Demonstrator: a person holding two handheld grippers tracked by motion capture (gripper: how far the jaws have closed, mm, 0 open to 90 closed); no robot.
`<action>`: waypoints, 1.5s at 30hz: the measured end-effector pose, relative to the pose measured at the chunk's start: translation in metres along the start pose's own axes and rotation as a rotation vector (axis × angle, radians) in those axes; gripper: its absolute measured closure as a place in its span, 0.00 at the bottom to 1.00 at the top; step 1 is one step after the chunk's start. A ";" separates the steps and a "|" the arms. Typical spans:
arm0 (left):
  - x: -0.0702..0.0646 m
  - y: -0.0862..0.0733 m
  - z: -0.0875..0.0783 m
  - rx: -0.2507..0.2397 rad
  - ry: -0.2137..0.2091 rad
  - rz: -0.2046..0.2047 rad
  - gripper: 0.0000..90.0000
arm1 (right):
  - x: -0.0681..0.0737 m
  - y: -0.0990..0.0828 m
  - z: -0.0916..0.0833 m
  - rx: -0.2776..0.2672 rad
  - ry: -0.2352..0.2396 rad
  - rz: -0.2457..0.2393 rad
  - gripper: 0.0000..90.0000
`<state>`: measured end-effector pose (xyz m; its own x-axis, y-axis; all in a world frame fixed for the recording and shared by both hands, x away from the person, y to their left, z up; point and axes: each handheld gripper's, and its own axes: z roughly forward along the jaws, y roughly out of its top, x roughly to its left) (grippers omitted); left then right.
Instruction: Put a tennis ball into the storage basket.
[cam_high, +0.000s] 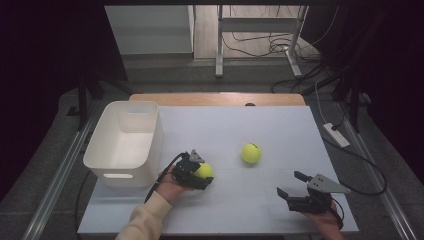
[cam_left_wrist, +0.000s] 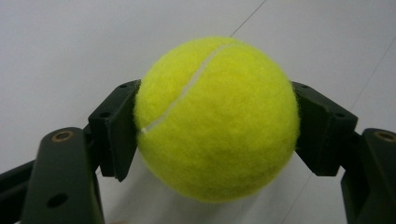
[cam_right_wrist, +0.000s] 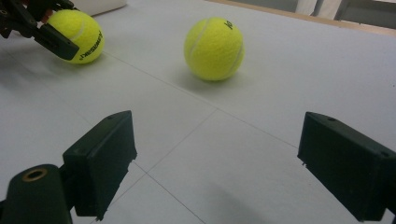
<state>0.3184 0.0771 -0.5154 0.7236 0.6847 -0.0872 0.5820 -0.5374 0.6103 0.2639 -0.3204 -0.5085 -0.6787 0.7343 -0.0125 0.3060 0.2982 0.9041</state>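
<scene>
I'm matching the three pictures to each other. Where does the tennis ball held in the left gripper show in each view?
High view: the held tennis ball is left of centre, beside the white bin.
Left gripper view: centre, pressed between both jaws.
Right gripper view: top left corner.
Shared landmark: the light tabletop with its thin seam lines.

Pretty dim in here, honestly. The only well-lit bit is the table (cam_high: 280, 125), pale grey on top with thin seam lines across it and a wooden edge (cam_high: 217, 99) showing along the far side. Dark curtains (cam_high: 45, 60) hang on both sides. Past the table, the grey floor (cam_high: 200, 77) runs up to a metal desk frame (cam_high: 260, 30) with a tangle of cables (cam_high: 270, 46) under it. A white power strip (cam_high: 336, 135) lies on the floor to the right, and metal rails (cam_high: 55, 180) run down both sides.
</scene>
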 end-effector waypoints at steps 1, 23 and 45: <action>0.000 0.000 0.000 0.000 0.000 0.000 0.29 | 0.000 0.000 0.000 0.000 0.000 0.000 0.12; 0.001 -0.002 -0.027 -0.161 0.017 0.009 0.29 | 0.000 0.000 0.000 -0.005 -0.002 -0.001 0.12; 0.000 -0.002 -0.053 -0.294 -0.009 -0.025 0.29 | 0.001 0.000 0.000 -0.002 -0.006 -0.011 0.12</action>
<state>0.2973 0.1040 -0.4752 0.7142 0.6910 -0.1113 0.4681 -0.3533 0.8100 0.2633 -0.3200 -0.5082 -0.6779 0.7347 -0.0251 0.2971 0.3051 0.9048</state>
